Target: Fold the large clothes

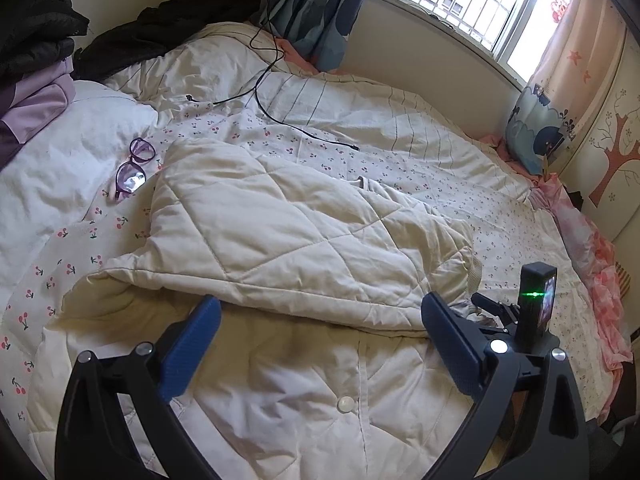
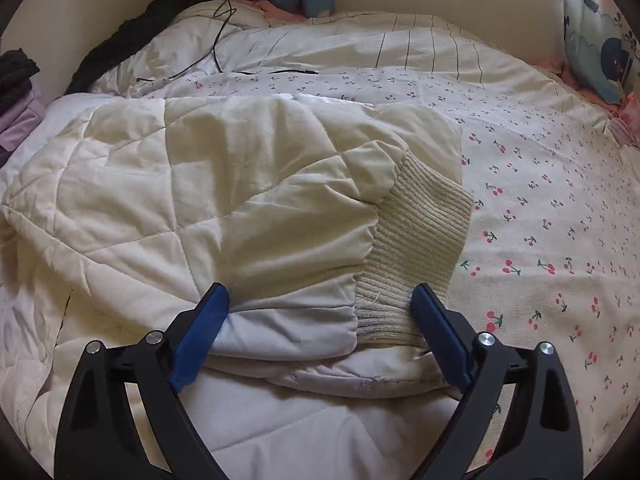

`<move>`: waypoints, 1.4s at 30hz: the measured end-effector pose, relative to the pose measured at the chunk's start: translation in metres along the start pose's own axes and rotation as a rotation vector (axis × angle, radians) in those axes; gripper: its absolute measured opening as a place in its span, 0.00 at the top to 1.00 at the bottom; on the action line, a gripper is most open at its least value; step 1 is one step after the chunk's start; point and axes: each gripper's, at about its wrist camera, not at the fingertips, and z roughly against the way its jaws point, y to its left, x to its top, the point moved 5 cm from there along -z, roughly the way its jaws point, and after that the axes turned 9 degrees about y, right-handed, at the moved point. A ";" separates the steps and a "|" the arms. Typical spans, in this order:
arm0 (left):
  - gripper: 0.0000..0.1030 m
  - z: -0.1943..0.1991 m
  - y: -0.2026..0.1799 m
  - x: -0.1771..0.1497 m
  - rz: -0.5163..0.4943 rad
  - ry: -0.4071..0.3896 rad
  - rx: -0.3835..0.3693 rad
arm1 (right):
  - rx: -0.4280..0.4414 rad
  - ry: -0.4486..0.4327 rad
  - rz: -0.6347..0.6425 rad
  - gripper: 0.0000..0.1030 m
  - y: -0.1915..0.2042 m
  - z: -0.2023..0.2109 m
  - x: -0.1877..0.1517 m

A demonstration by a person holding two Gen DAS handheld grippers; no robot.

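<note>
Cream quilted padded jacket lies spread on the bed, on top of a white bedsheet printed with small red cherries, and one sleeve is folded across its body. The sleeve ends in a ribbed beige knit cuff, which lies at the jacket's right edge, right beside the bare sheet.

My right gripper points down at that sleeve with its jaws standing wide. The sleeve end and the cuff sit between my blue pads, but the pads are not pressing on the cloth (the right one only comes close to the cuff's edge).

My left gripper hovers over the jacket's front, jaws equally wide, holding nothing. A round white snap button shows on the placket just below it, and the folded sleeve runs across just beyond my fingertips.

Left of the jacket, a pair of purple-framed glasses rests on the sheet near a white pillow. A thin black cable trails over the striped cream duvet farther back, well apart from the jacket. Dark clothes are heaped at the head of the bed.
</note>
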 end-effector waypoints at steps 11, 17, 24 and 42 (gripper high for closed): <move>0.07 0.005 0.001 0.000 0.011 -0.007 -0.007 | 0.034 0.020 -0.073 0.10 -0.010 0.008 -0.007; 0.07 0.005 0.002 0.000 0.002 0.000 -0.004 | 0.037 -0.005 -0.085 0.07 -0.010 0.019 -0.002; 0.07 0.004 0.001 -0.001 0.003 0.004 -0.001 | 0.028 -0.001 -0.147 0.07 -0.022 0.013 0.012; 0.07 -0.010 -0.007 -0.005 -0.038 0.041 0.031 | 0.110 0.083 -0.268 0.06 -0.055 -0.054 0.035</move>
